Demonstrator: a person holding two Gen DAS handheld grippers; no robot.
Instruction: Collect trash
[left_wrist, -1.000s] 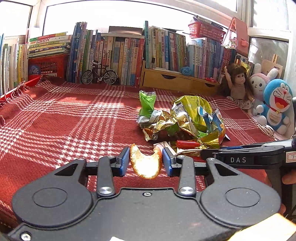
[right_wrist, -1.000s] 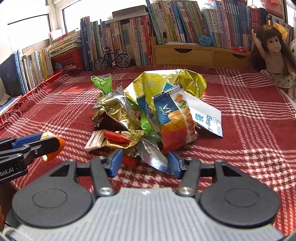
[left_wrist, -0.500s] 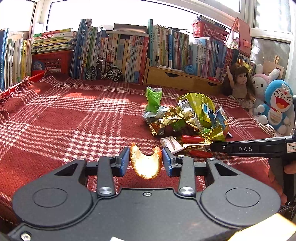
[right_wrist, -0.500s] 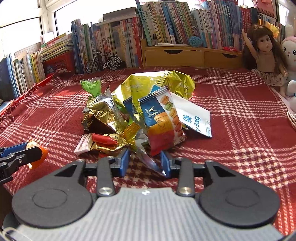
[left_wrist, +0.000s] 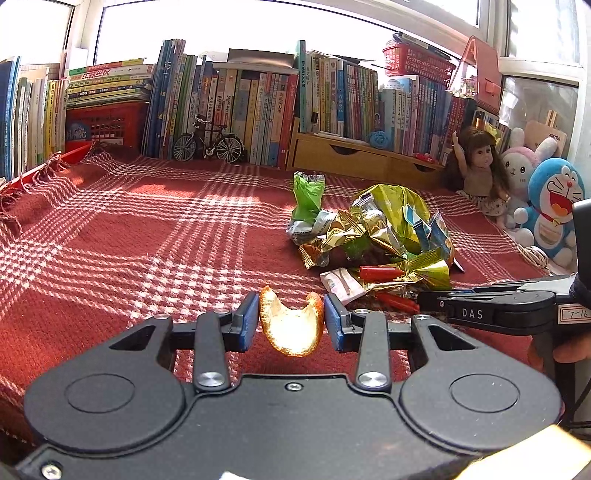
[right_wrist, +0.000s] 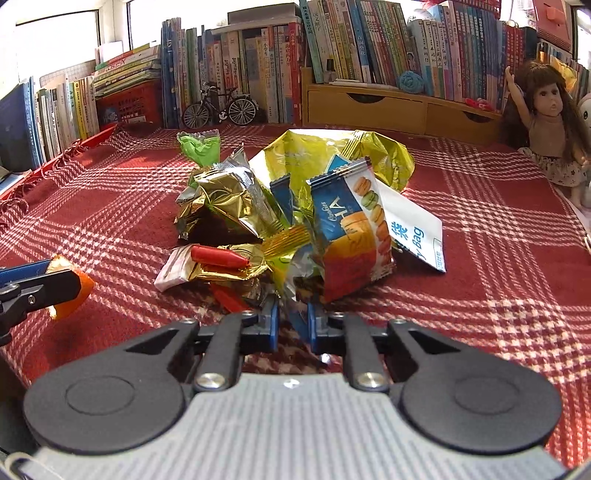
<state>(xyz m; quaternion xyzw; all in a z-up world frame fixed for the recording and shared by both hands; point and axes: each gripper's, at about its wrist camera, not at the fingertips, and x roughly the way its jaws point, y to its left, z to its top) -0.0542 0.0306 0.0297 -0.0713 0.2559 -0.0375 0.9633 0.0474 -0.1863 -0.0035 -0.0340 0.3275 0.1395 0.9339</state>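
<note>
A heap of wrappers (right_wrist: 295, 214) lies on the red checked cloth (right_wrist: 498, 266), with a cookie packet (right_wrist: 351, 236) leaning at its near side and a white bag (right_wrist: 413, 229) behind that. The right gripper (right_wrist: 291, 325) has its jaws drawn nearly together on a silvery wrapper (right_wrist: 295, 295) at the heap's near edge. To the left, clear of the heap, the left gripper (left_wrist: 291, 325) has its jaws partly closed on a curl of orange peel (left_wrist: 291, 328), pinched between the blue pads. Books (left_wrist: 258, 107), a toy bicycle (left_wrist: 208, 146) and a doll (left_wrist: 480, 166) line the far edge.
</note>
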